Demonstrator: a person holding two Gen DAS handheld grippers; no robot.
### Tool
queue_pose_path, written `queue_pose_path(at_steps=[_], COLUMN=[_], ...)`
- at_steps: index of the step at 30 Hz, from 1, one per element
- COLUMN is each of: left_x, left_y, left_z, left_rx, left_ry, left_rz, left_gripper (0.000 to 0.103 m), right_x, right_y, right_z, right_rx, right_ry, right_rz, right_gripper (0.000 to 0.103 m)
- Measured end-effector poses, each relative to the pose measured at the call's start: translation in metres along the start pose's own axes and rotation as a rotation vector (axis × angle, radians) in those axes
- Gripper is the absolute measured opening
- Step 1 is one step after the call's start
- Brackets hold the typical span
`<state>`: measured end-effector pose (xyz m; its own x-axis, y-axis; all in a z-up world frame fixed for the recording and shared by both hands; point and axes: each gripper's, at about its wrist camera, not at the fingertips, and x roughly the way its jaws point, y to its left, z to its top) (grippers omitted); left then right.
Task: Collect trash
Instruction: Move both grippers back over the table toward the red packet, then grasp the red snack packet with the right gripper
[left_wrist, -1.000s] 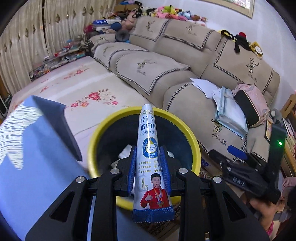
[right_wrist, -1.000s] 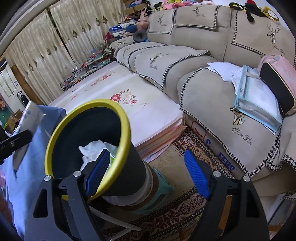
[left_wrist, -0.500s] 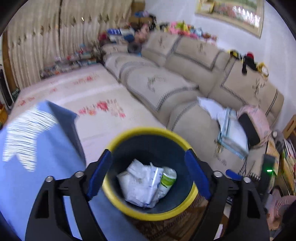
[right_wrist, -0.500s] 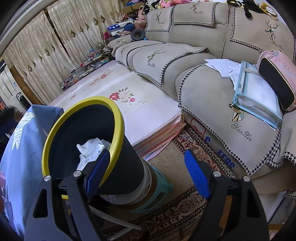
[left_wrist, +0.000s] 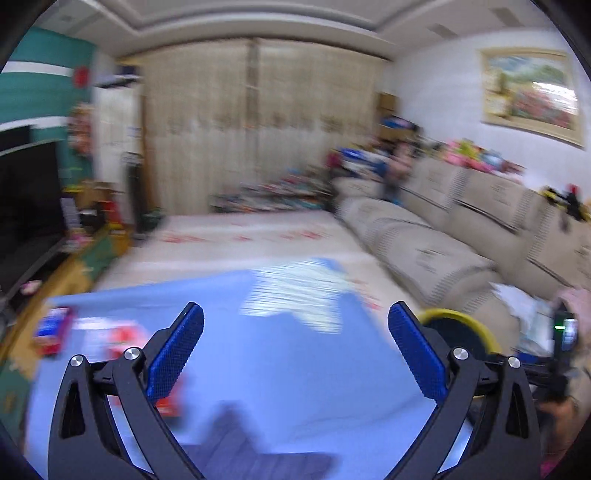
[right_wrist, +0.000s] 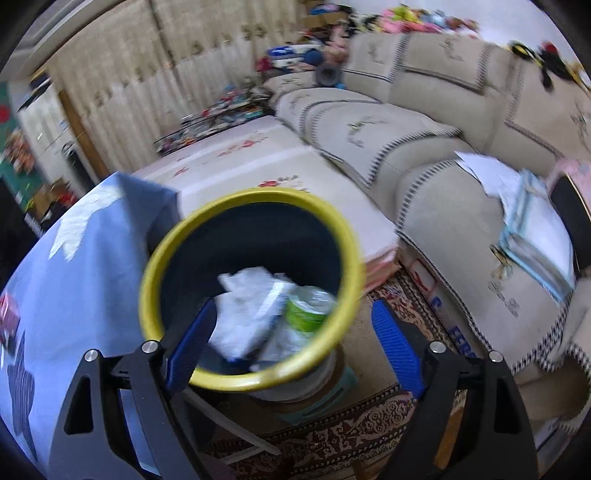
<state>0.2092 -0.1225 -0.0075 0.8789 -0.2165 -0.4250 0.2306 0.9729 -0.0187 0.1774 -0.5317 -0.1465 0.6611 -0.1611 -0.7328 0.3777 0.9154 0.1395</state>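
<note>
The dark trash bin with a yellow rim (right_wrist: 258, 194) stands beside the blue-clothed table (right_wrist: 74, 277). Inside it lie crumpled white paper (right_wrist: 243, 302) and a green-labelled bottle (right_wrist: 306, 310). My right gripper (right_wrist: 293, 321) hovers open above the bin's mouth and holds nothing. My left gripper (left_wrist: 295, 332) hangs over the blue tablecloth (left_wrist: 295, 387), its jaws opening wide with nothing between them. The bin's rim (left_wrist: 458, 317) shows just right of its right finger. Blurred red and blue packets (left_wrist: 51, 328) lie on the table at the left.
A beige sofa (right_wrist: 443, 192) with papers and a folder (right_wrist: 535, 236) runs along the right. A low floral-covered platform (right_wrist: 258, 158) lies behind the bin, and a patterned rug (right_wrist: 351, 435) under it. A hand with the other gripper's handle (left_wrist: 565, 332) sits at the right edge.
The left gripper let the tall drink carton drop into the bin, opened wide and swung up and left over the table. The right gripper shifted from beside the bin to above its mouth.
</note>
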Motion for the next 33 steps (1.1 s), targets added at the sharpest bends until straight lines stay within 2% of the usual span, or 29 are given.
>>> queue_pose_path(at_steps=[2,5,12,15,20,23,27,30,33], left_x=[-0.015,-0.031,-0.052,-0.059,-0.080,-0.088,-0.089,-0.089,-0.085], left_y=[0.039,0.089,0.183,0.212,0.262,0.275,0.284,0.292,0.293], left_z=[-0.006,-0.019,-0.049,-0.061,-0.070,-0.073,-0.081,-0.084,-0.085], left_rx=[-0.011,-0.016,-0.090,-0.116,-0.210,-0.265,-0.284,-0.316,-0.325], left_ry=[-0.032,-0.052,-0.085,-0.097,-0.133,-0.153,-0.142,-0.139,-0.134], left_rz=[0.111,0.236,0.373,0.440,0.472,0.455,0.485,0.462,0.456], left_gripper=[0.098,0.098,0.098,0.098,0.098,0.098,0.098,0.098,0.098], right_x=[-0.002,-0.005,-0.016,-0.018,-0.021,-0.026,-0.036,-0.031,-0.023], right_y=[0.026,0.066,0.163,0.207,0.287,0.336,0.393,0.425,0.446], right_z=[0.004,0.008,0.014,0.012,-0.003,-0.017,-0.034,-0.040,-0.045], right_rx=[-0.050,-0.130,-0.292,-0.375,-0.512,-0.605,-0.698,-0.729,-0.747], right_ry=[0.000,0.000,0.013,0.030,0.064,0.081,0.092,0.119,0.154], right_rz=[0.022,0.059,0.177,0.234,0.347,0.422,0.530,0.570,0.564], right_gripper=[0.081,0.081,0.081,0.081,0.082,0.082,0.082,0.082,0.082])
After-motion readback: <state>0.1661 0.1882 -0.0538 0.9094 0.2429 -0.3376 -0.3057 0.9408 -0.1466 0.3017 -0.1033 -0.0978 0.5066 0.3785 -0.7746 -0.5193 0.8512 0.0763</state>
